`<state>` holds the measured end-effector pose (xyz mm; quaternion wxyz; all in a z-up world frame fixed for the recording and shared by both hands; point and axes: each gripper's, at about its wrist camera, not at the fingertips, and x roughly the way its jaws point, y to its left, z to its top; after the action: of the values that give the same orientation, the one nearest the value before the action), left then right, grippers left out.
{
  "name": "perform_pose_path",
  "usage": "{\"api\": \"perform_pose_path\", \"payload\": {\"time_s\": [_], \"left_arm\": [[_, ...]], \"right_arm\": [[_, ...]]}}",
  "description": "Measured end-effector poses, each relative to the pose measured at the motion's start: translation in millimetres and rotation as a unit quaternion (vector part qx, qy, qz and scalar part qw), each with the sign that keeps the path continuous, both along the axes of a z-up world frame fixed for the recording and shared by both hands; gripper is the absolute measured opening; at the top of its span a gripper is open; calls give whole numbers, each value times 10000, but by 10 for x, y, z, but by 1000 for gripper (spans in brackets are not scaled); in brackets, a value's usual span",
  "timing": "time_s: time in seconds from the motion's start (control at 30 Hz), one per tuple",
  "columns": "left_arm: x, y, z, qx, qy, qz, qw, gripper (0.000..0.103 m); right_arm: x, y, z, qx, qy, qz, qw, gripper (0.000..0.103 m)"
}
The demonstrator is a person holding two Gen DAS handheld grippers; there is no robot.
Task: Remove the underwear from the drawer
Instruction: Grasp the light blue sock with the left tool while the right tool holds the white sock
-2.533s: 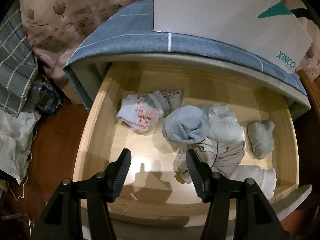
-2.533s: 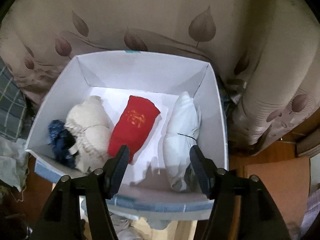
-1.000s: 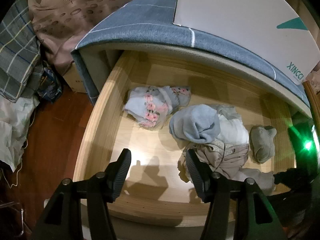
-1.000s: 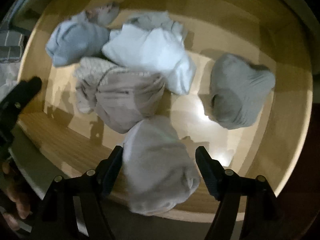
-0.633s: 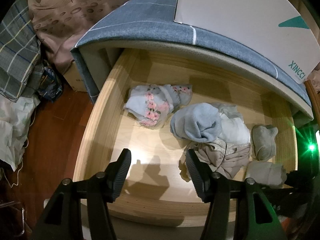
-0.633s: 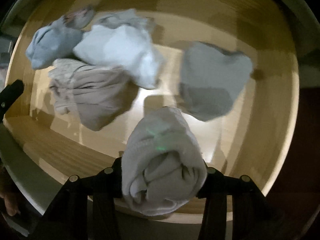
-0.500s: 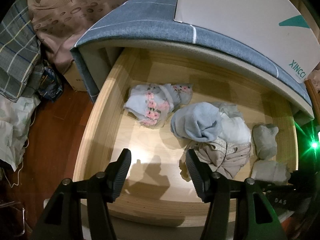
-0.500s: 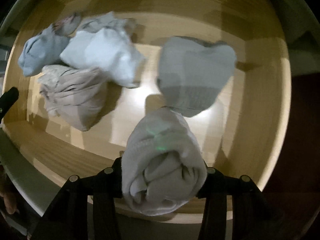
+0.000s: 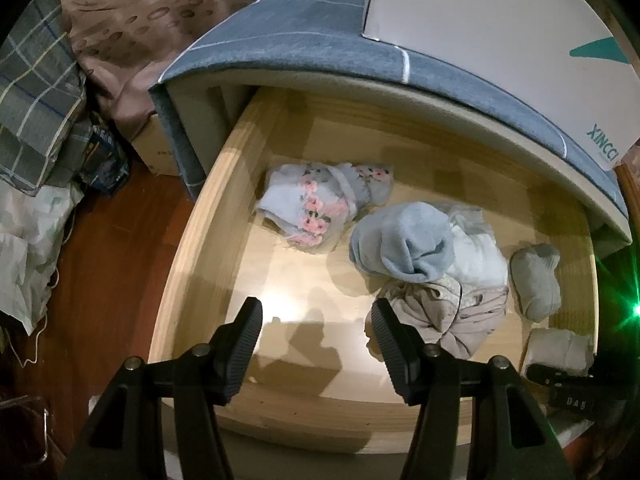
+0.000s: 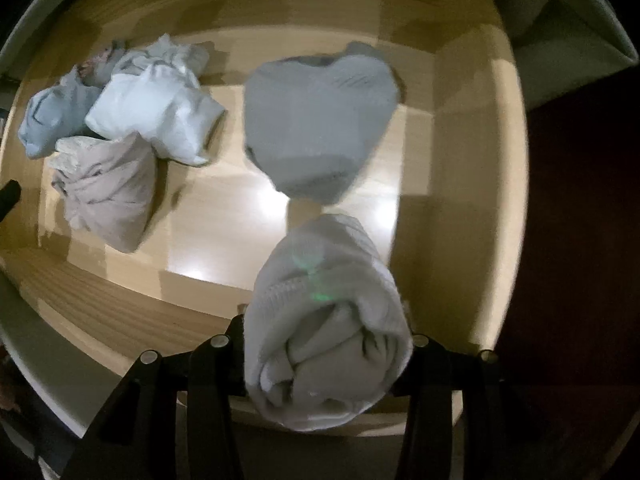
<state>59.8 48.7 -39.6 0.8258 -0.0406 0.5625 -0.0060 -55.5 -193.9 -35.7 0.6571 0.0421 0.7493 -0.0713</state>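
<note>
The wooden drawer [image 9: 192,240] stands pulled out, with rolled underwear in it: a floral piece [image 9: 320,204], a light blue one [image 9: 404,244], a white one [image 9: 476,256], a beige one [image 9: 452,316] and a grey one [image 9: 536,280]. My right gripper [image 10: 326,334] points down at the drawer's front right corner. Its jaws are closing on an off-white rolled underwear [image 10: 320,264], and both pads press its sides. That roll [image 9: 558,348] also shows in the left wrist view. My left gripper [image 9: 316,320] hangs open over the drawer's front, holding nothing.
A white XINCCI box [image 9: 480,20] sits on the blue-grey cabinet top [image 9: 300,32] above the drawer. Leaf-print bedding [image 9: 140,12] and plaid fabric [image 9: 32,92] lie to the left, over a red-brown wood floor [image 9: 100,260]. In the right wrist view the grey roll [image 10: 320,128] lies just beyond the held one.
My right gripper has shut on the off-white roll and carried it toward the drawer's right front corner. My left gripper has stayed where it was, open.
</note>
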Motion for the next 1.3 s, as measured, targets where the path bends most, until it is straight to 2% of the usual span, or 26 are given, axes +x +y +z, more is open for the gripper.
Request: {"api": "perform_pose_path", "payload": {"time_s": [0.3,0.37,0.5,0.7,0.93,1.17,1.3], "left_arm": [[4,0,-55,-44,148,-68,9999,58],[1,-3,-42,-170,117,-143,9997,58],[30,-27,-49,-405,152,-306,9986,58],[157,-158,63,-206,133,-705,9972,58],[388,-292,209,-156,65,-851,9962,58],[637,-470,99,16,261,-1128,9933,58],[776,-438,-59,-230,640,-996,9927,58]], "right_arm": [[-130,35,-51,-140,-179,-64,9997,43],[-34,146,-129,-171,-221,-106,9996,43],[-109,184,-114,-269,-308,-162,9990,44],[-147,320,-24,-376,-381,-180,9984,44],[-172,407,-40,-416,-393,-184,9982,44],[-143,398,-55,-411,-390,-176,9982,44],[-141,399,-53,-412,-393,-180,9982,44]]}}
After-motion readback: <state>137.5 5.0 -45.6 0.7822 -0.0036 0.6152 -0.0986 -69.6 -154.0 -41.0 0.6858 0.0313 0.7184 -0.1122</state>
